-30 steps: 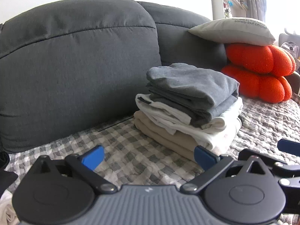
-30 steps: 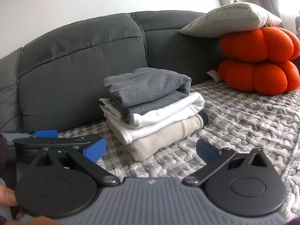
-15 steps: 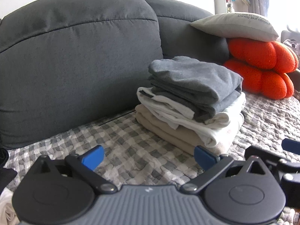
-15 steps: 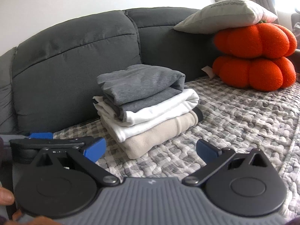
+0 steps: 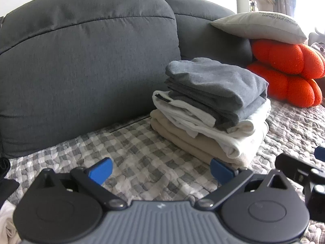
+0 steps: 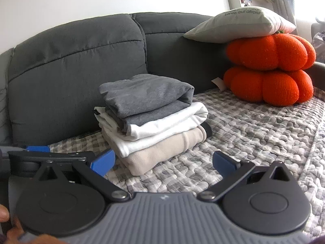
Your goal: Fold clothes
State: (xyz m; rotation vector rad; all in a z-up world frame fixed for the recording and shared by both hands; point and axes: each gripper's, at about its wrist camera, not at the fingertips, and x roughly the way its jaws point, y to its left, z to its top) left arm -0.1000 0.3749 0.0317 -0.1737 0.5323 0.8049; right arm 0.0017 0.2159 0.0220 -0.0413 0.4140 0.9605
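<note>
Left gripper [image 5: 161, 169] spread wide, empty, blue pads level above the checked quilt [image 5: 126, 152]; right gripper [image 6: 163, 162] likewise spread wide and empty. Surroundings, largest first: dark grey sofa [image 5: 85, 61], back cushions filling the rear of both views; quilt covering the seat; two orange pumpkin-shaped cushions [image 6: 270, 69] stacked at far right, with a pale grey pillow [image 6: 241, 25] bearing printed text lying on top; shelving visible top right, too blurred to read. Both grippers held low and roughly level, pointing at the sofa back, side by side; part of the right gripper shows at the right edge of the left wrist view, and the left gripper's fingers show at the left edge of the right wrist view. Fingertips of a hand [image 6: 6, 221] visible bottom left of the right wrist view. Pile of folded clothes [image 5: 211, 109] on the quilt: grey on top, white in the middle, beige beneath. Pile lies ahead of both grippers, near the left gripper's right pad, not touched. Nothing stands between grippers and pile. White fabric scrap [image 5: 7, 221] at lower left edge, unidentifiable.
</note>
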